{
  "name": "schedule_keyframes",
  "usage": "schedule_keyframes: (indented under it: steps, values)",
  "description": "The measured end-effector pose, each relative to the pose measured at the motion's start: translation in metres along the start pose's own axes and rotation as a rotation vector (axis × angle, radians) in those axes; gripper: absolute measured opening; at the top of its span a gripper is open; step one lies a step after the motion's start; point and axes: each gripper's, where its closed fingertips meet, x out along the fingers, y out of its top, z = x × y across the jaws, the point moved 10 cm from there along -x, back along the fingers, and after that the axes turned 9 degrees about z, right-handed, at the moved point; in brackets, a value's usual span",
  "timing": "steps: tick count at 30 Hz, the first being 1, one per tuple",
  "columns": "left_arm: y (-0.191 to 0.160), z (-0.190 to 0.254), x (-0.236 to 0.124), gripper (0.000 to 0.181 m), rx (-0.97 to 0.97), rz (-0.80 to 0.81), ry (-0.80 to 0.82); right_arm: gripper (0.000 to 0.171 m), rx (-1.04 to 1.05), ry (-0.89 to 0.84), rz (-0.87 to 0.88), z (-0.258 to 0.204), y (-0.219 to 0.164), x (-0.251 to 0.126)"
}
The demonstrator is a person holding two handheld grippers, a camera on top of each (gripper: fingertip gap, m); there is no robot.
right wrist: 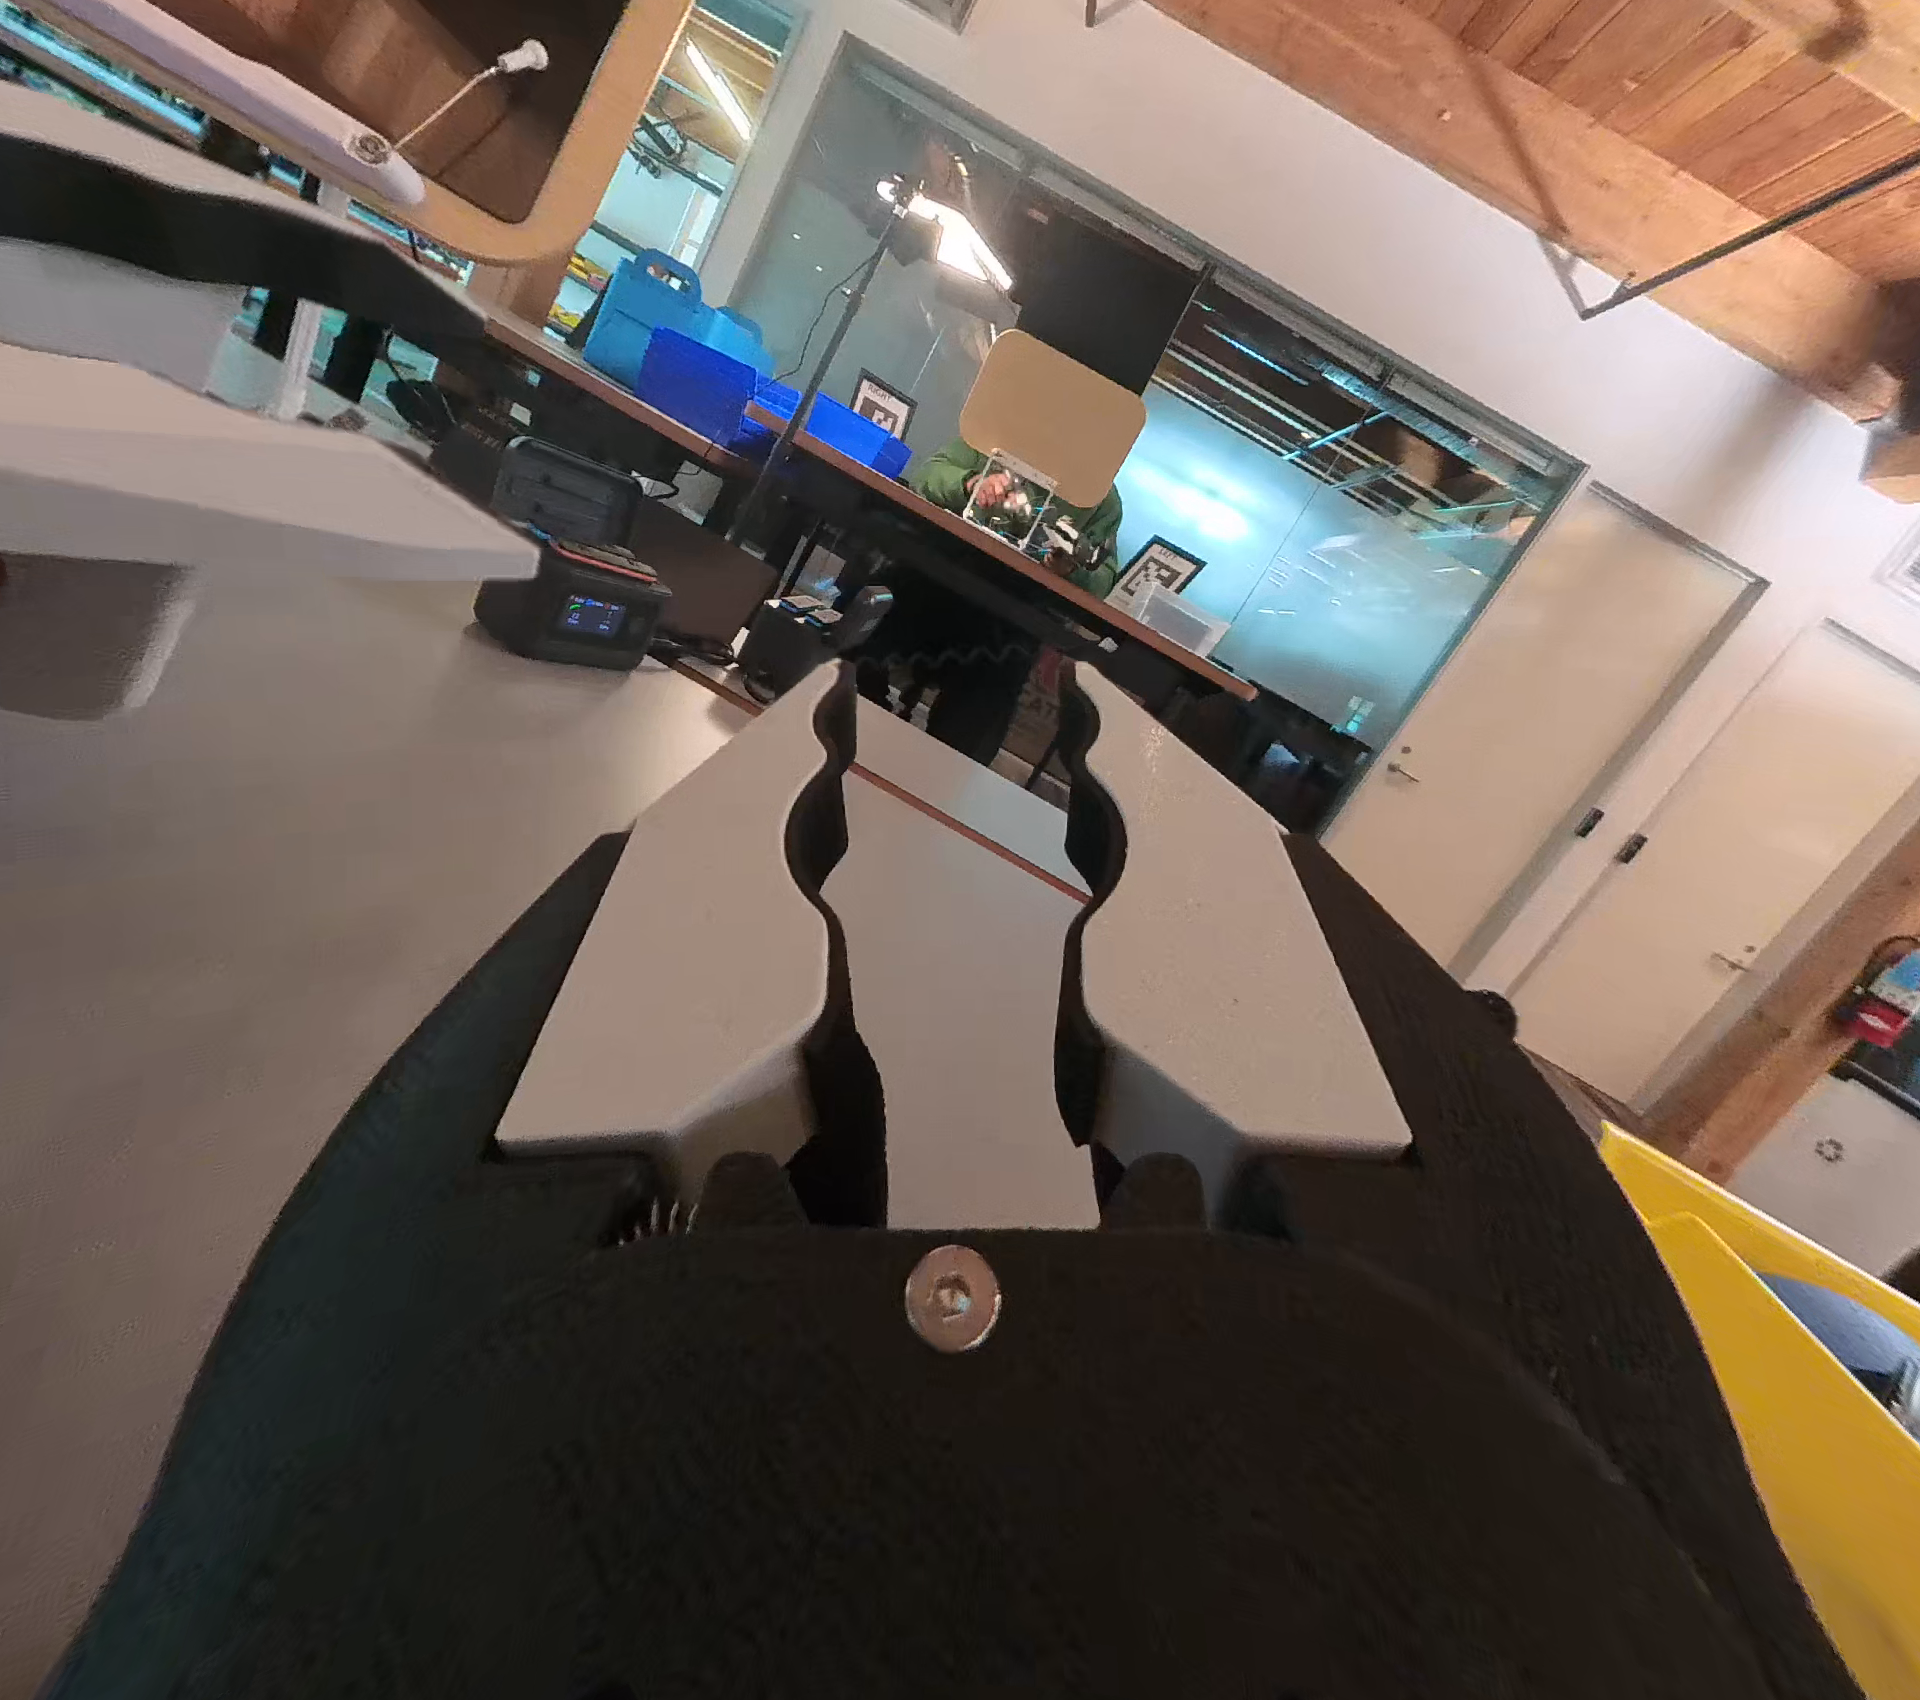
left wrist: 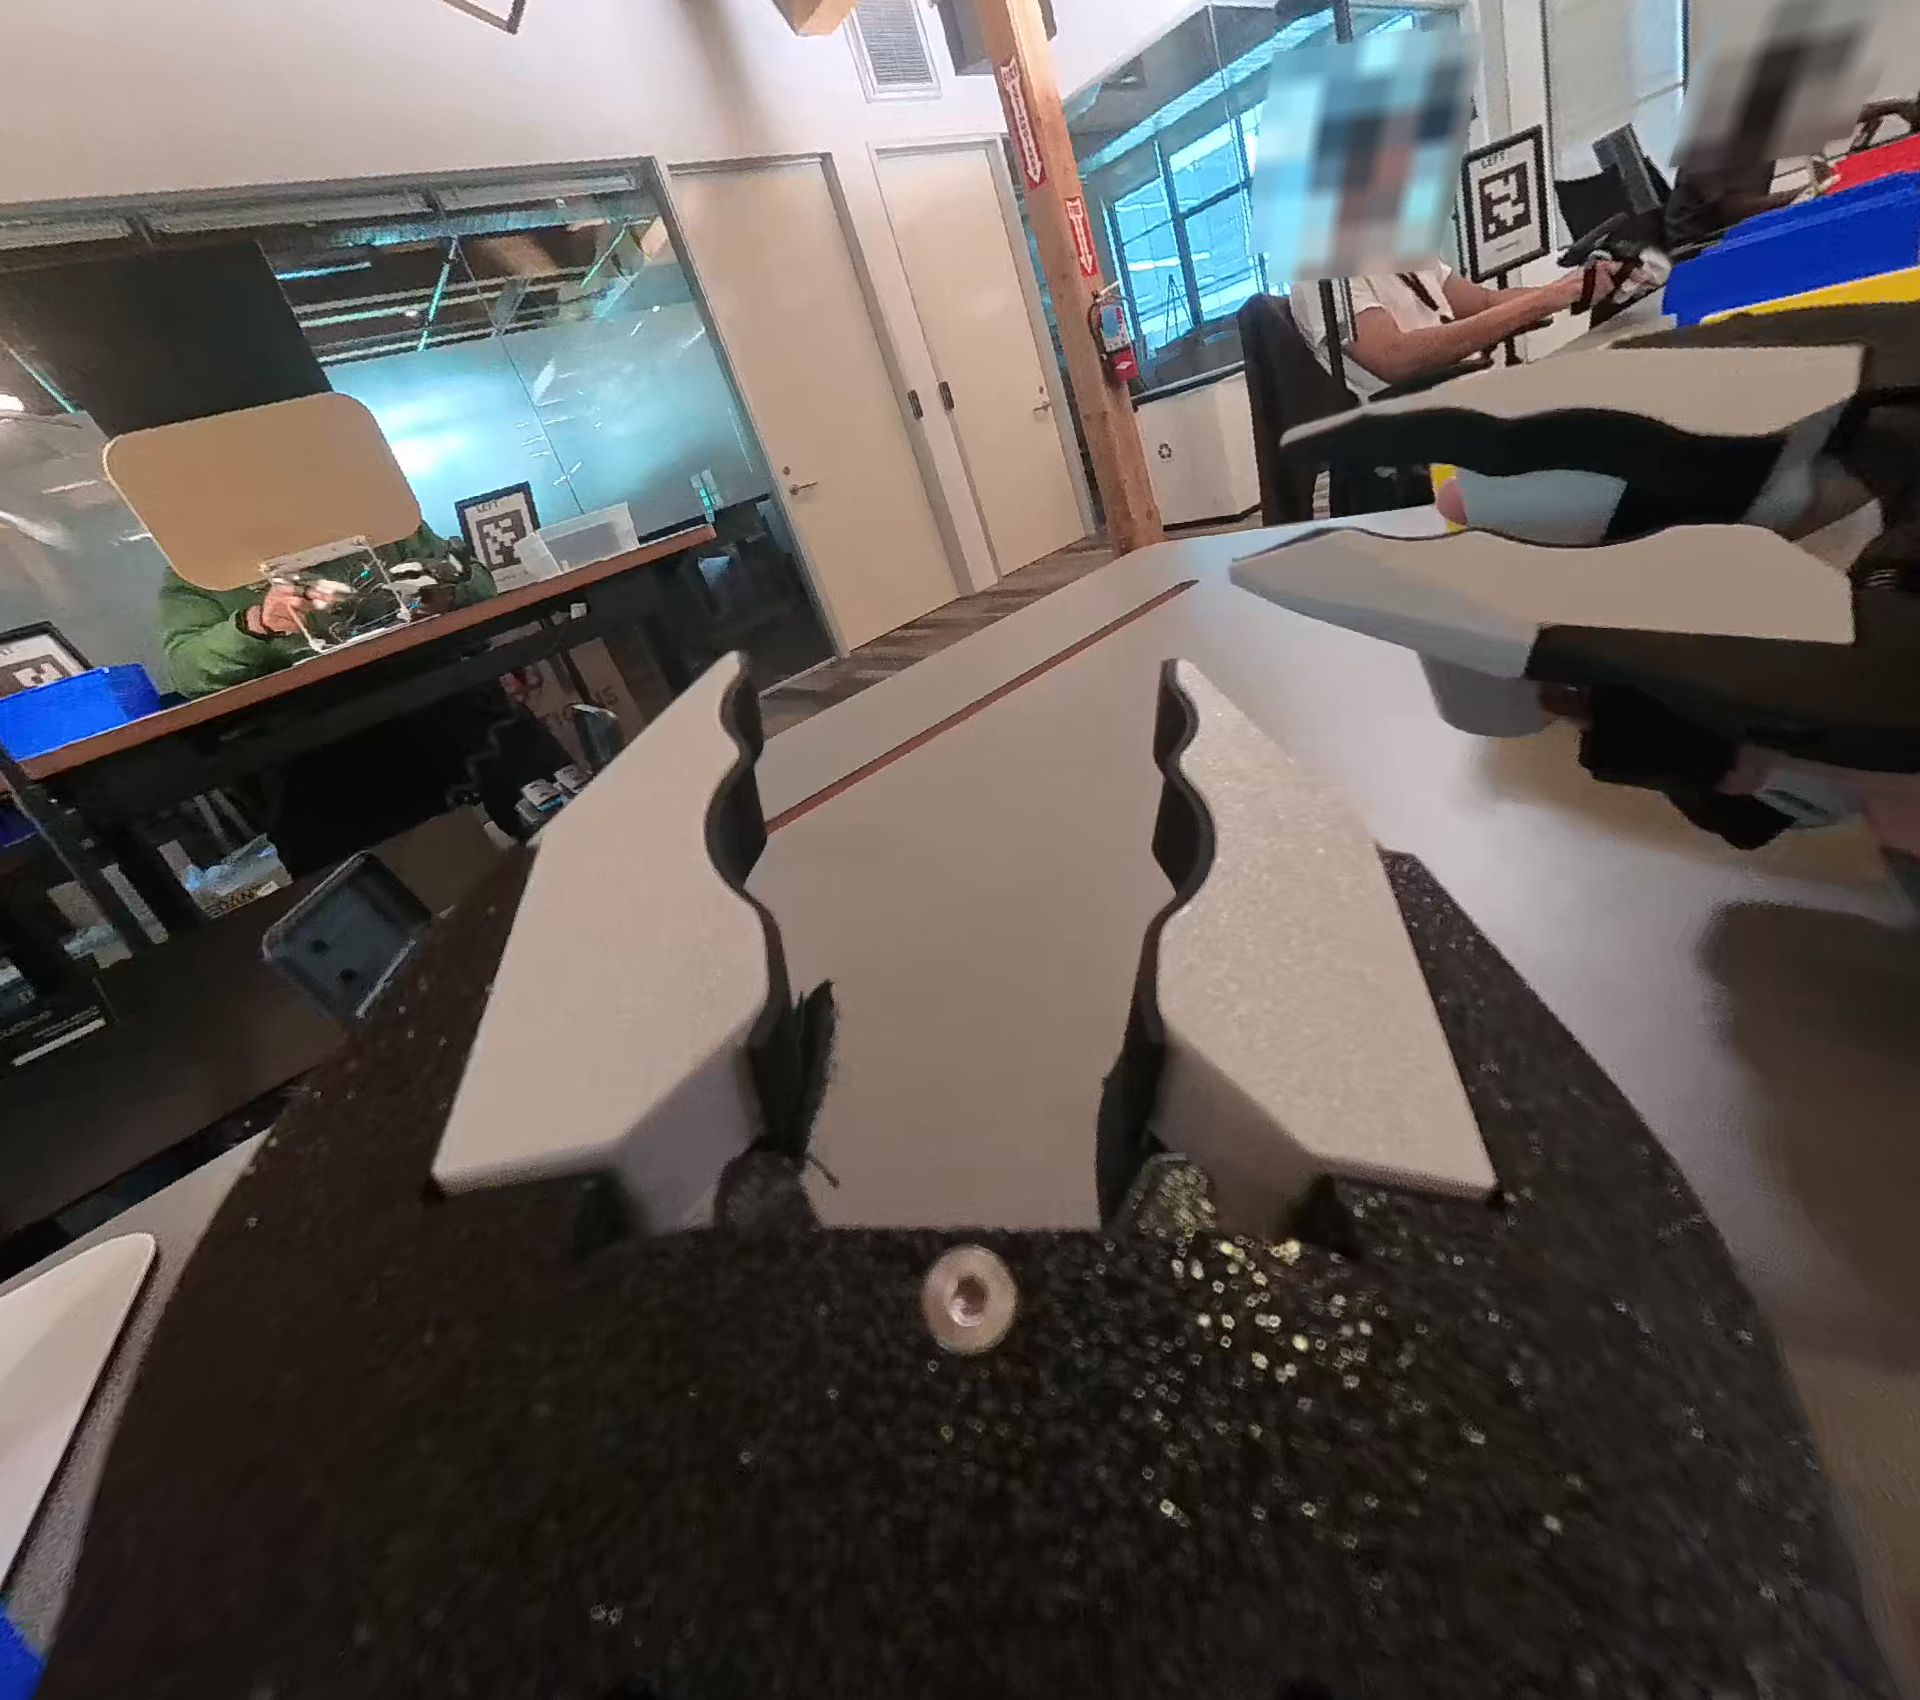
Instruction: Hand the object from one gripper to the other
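My left gripper [left wrist: 958,668] is open and empty, low over the grey table [left wrist: 987,902]. My right gripper [right wrist: 961,694] is also open, with nothing between its fingers in its own view. In the left wrist view the right gripper [left wrist: 1262,507] comes in from the right, turned on its side and pointing left, ahead of my left fingertips. A small grey-blue shape [left wrist: 1527,507] shows in its gap; I cannot tell what it is. In the right wrist view the left gripper [right wrist: 504,435] shows at the far left. No object to hand over is clearly visible.
A yellow bin [right wrist: 1766,1338] is at my lower right. Blue bins [left wrist: 1787,248] stand at the far right. A black device with a small screen [right wrist: 571,601] sits at the table's far edge. People work at desks beyond. A white object [left wrist: 62,1338] lies at the lower left.
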Motion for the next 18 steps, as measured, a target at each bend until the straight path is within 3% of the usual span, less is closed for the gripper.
schedule_keyframes:
  steps: [18]
  values:
    - [-0.001,0.005,0.009,0.076,-0.132,0.043,-0.095,0.028,-0.127,-0.11,-0.2,0.003,-0.021,0.011]
